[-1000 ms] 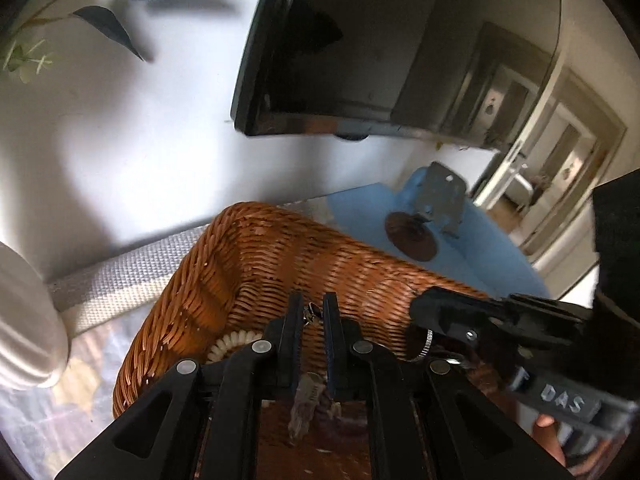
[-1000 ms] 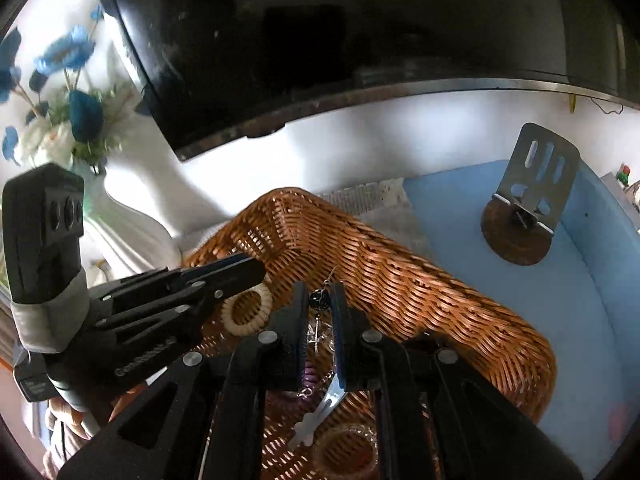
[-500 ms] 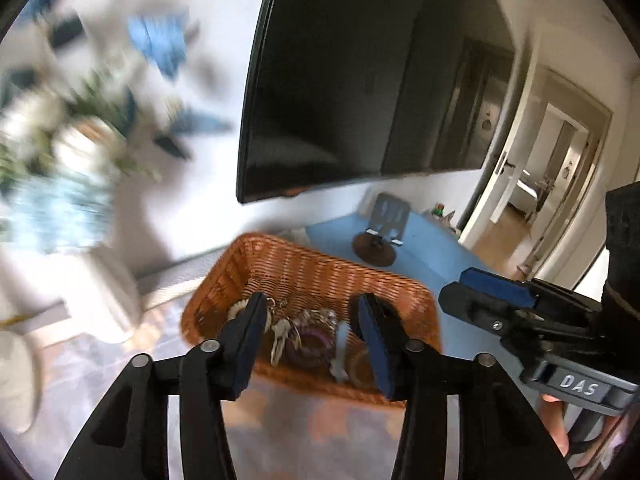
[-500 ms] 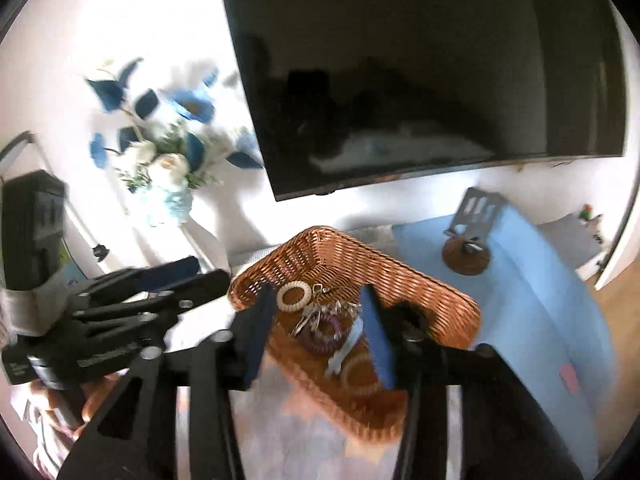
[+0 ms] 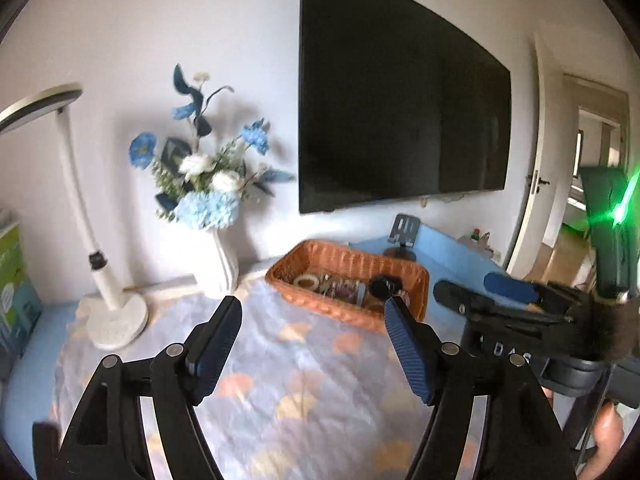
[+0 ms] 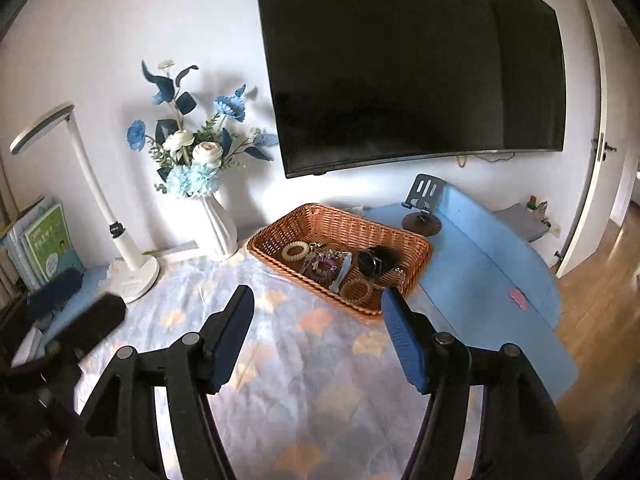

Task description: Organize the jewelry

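While both claws hang above the patterned cloth (image 6: pixel 304 364) on the counter, neither holds anything. Left claw (image 5: pixel 312 344): jaws spread wide, empty. Right claw (image 6: pixel 318 334): jaws also spread wide, empty, well short of the basket.

Wicker basket (image 6: pixel 416 246) sits on the counter's far side, below the wall TV (image 6: pixel 412 60). Inside it, the jewelry: 1 cream coil ring (image 6: pixel 295 249) at the basket's left end, a purple coil band (image 6: pixel 325 267) with keys near the middle, a pale blue strip (image 6: pixel 343 271) beside that, a dark watch (image 6: pixel 376 260) toward the right, 1 tan bangle (image 6: pixel 357 289) at the near wall.

Left of the basket: white vase of blue flowers (image 6: pixel 216 224), then a white desk lamp (image 6: pixel 120 236). Right of the basket: a phone stand (image 6: pixel 423 208) on a blue mat (image 6: pixel 492 256).
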Demonstrator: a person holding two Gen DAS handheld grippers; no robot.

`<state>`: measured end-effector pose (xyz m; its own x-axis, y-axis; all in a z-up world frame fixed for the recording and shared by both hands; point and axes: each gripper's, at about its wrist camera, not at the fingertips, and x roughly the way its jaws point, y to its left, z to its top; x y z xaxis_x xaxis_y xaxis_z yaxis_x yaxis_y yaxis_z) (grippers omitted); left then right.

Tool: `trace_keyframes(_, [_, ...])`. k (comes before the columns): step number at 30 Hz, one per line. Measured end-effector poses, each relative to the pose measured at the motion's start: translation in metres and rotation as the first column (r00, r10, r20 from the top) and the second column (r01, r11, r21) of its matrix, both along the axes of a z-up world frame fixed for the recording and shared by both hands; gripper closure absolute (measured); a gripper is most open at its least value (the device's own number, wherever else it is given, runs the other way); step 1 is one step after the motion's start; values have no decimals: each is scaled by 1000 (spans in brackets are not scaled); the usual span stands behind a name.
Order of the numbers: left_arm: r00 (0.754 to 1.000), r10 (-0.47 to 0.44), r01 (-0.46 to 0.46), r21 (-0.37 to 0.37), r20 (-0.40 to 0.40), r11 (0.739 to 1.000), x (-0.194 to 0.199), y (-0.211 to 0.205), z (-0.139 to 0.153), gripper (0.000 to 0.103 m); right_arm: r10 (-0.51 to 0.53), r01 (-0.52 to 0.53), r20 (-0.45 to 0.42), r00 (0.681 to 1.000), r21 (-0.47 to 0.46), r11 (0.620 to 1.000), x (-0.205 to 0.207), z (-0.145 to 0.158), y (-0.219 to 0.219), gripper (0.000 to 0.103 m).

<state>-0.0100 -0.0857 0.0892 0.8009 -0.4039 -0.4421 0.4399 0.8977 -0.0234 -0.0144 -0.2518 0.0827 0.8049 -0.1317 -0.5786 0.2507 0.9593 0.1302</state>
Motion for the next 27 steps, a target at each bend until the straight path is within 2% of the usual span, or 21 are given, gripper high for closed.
trace_keyframes(7, [995,99,-99,59,6,993,-10,-2,-12,28,-40,39,-11,999,-50,998,-15,2,11,32])
trace_keyframes(9, [993,121,-121,57,-1,991,-9,1,-15,28,-50,50,-19,999,-47,998,-16,-1,9,31])
trace_keyframes(13, [992,121,-119,42,-36,992,-2,5,-23,28,-41,39,-54,998,-43,998,-13,-13,8,31])
trace_keyframes(18, [989,126,-120,73,-75,990,4,4,-38,28,-34,31,-90,995,-33,999,-9,-26,6,31])
trace_keyframes(27, [987,137,-130,85,-89,988,13,7,-46,28,-15,13,-125,992,-21,1000,2,-38,7,31])
